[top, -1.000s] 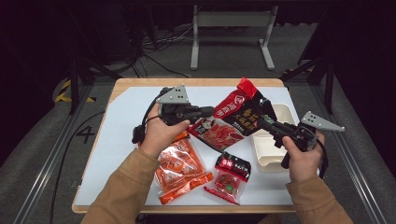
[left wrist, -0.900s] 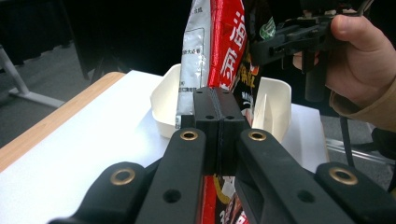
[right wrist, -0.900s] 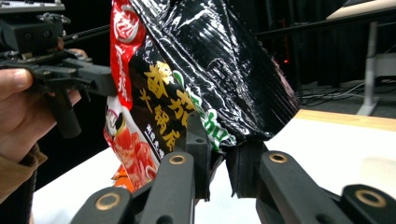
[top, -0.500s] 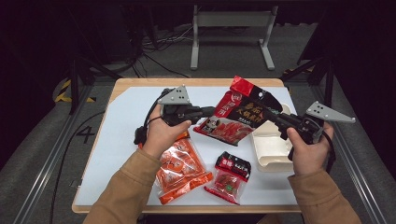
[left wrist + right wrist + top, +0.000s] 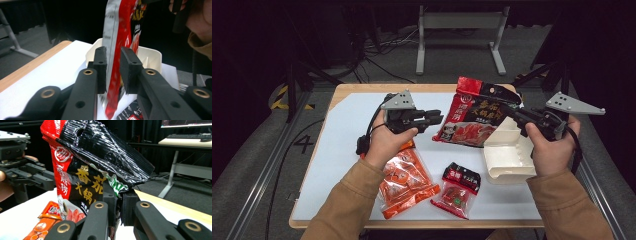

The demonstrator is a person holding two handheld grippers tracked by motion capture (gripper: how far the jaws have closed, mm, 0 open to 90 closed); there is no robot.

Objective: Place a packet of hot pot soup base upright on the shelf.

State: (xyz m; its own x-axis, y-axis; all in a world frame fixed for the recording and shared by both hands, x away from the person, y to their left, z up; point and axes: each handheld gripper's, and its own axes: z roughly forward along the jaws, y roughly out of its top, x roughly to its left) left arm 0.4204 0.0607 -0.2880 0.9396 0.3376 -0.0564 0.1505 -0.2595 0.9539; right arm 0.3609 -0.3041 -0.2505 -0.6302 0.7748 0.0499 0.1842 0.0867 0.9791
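A big red and black snack packet point(image 5: 477, 117) hangs tilted above the table, over the white box point(image 5: 507, 157). My right gripper point(image 5: 512, 112) is shut on its right edge; its jaws have been closing on the foil point(image 5: 100, 170), which the pads point(image 5: 130, 205) pinch in the right gripper view. My left gripper point(image 5: 438, 119) sits at the packet's left edge. Its jaws have just been opening, and the packet's edge point(image 5: 116, 75) stands loose between the pads point(image 5: 128, 67), with a gap on both sides.
An orange packet point(image 5: 404, 177) and a small black and red packet point(image 5: 459, 187) lie near the front edge of the white table mat point(image 5: 344, 135). The open white box stands at the right. A metal stand point(image 5: 459, 30) is on the floor beyond the table.
The right gripper has risen and carried the big packet up and to the right, off the mat. The left gripper stayed put and its jaws parted from the packet's edge.
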